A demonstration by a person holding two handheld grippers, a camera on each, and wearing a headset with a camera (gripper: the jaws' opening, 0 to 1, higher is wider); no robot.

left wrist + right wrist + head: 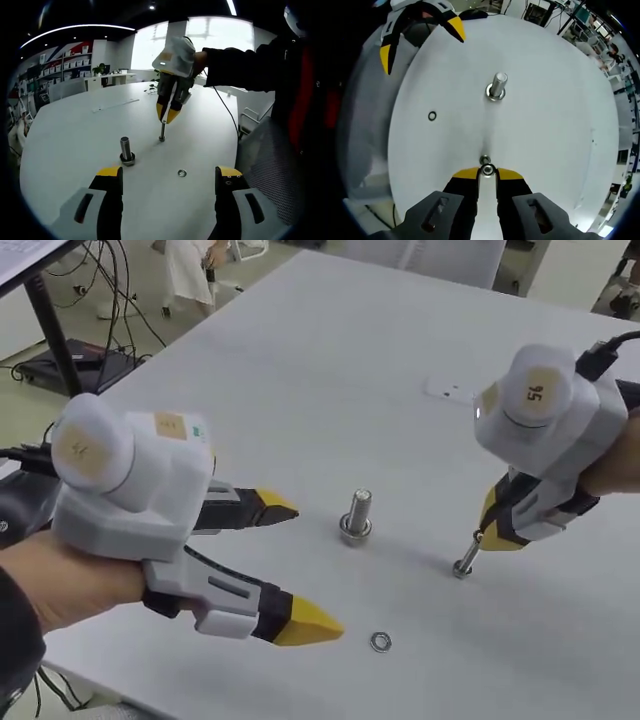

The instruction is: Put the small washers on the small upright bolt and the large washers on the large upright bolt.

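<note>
With my right gripper [488, 173] clamped on a small washer [488, 170], I centre its hole over the small bolt [484, 160] before release; left gripper [169, 173] hangs spread.

The yellow-tipped left tongs [169, 172] gape wide over the white tabletop [75, 135], with a small steel ring washer [182, 173] lying flat between their tips. Beyond, a large upright steel bolt [125, 149] stands near the right tongs [167, 115], whose tips close together atop a thin upright steel bolt [162, 132].
</note>
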